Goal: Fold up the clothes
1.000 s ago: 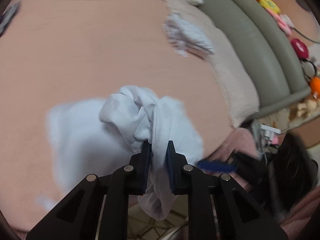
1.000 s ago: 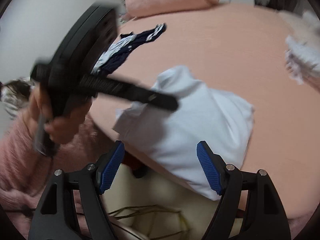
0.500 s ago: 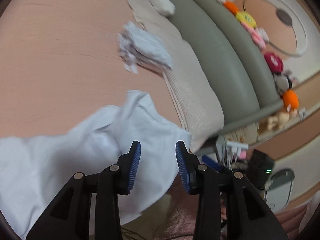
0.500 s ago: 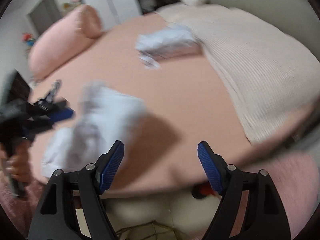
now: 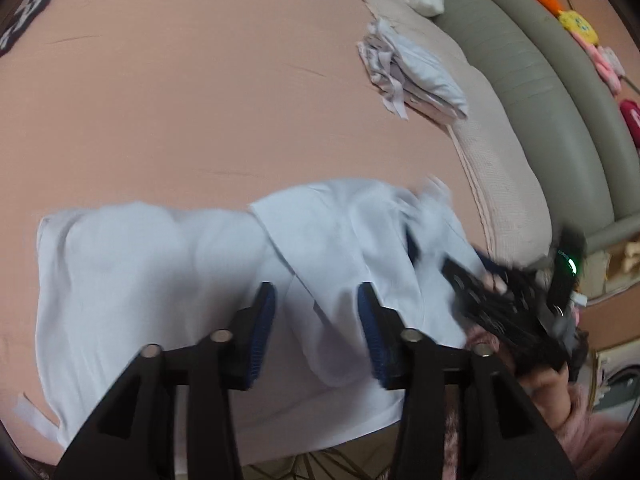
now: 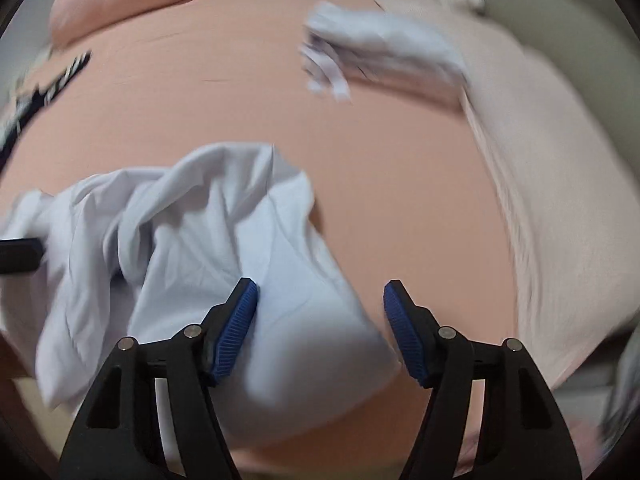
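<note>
A crumpled pale-blue cotton garment [image 5: 160, 280] lies spread along the near edge of the peach-pink bed sheet [image 5: 180, 100], partly hanging over that edge. The left gripper [image 5: 316, 320] hovers above its middle, jaws parted and holding nothing. The right gripper [image 6: 320, 320] stands wide open over the garment's right end, also empty. A folded white bundle [image 5: 412, 72] rests well apart, beside the ribbed beige blanket [image 5: 500, 168].
</note>
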